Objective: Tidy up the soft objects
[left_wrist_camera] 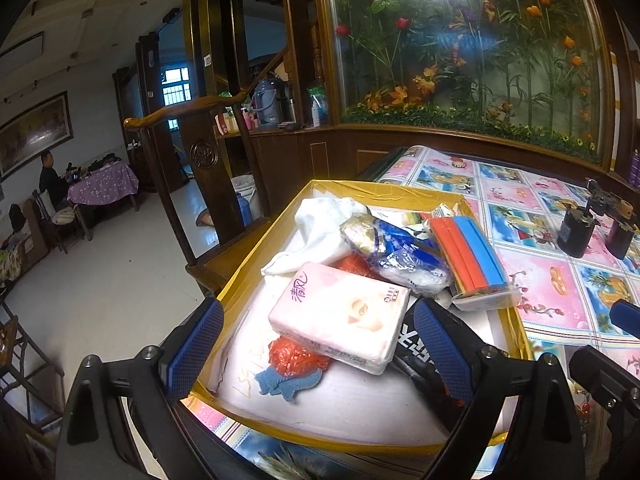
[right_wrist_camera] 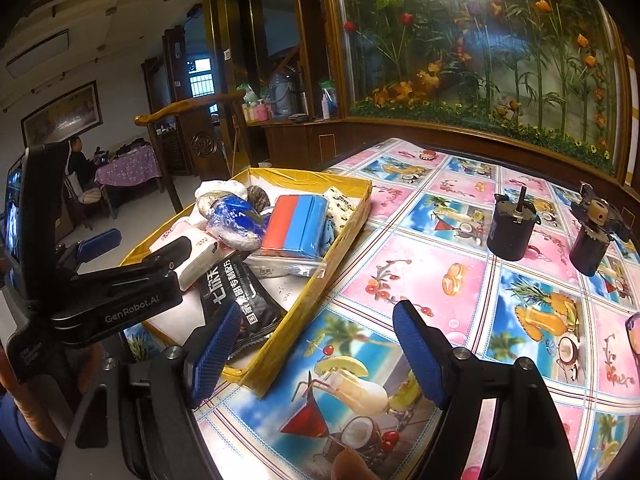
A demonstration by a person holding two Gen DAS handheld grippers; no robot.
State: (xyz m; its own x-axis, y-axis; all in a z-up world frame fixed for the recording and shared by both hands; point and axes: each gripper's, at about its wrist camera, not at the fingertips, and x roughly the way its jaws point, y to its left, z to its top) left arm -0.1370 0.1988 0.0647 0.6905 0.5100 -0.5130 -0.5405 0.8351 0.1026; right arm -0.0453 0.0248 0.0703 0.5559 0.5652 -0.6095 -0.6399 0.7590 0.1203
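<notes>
A shallow yellow-rimmed box (left_wrist_camera: 408,190) (right_wrist_camera: 344,244) sits on the table's left side and holds soft things: a pink tissue pack (left_wrist_camera: 340,316) (right_wrist_camera: 196,256), a white cloth (left_wrist_camera: 320,228), a blue-and-white plastic bag (left_wrist_camera: 400,256) (right_wrist_camera: 240,220), a red-and-blue pack (left_wrist_camera: 468,252) (right_wrist_camera: 296,222), a black sachet (right_wrist_camera: 240,300), orange netting (left_wrist_camera: 292,354) and a blue cloth scrap (left_wrist_camera: 288,384). My left gripper (left_wrist_camera: 320,352) is open over the box's near end, its fingers either side of the tissue pack. My right gripper (right_wrist_camera: 320,352) is open and empty above the tablecloth, right of the box.
Two dark cylindrical motor-like objects (right_wrist_camera: 512,232) (right_wrist_camera: 592,240) stand on the patterned tablecloth (right_wrist_camera: 420,272) at the far right. A wooden chair (left_wrist_camera: 192,120) stands behind the box. A glass flower display (left_wrist_camera: 460,48) backs the table. A person sits at a distant table (left_wrist_camera: 52,180).
</notes>
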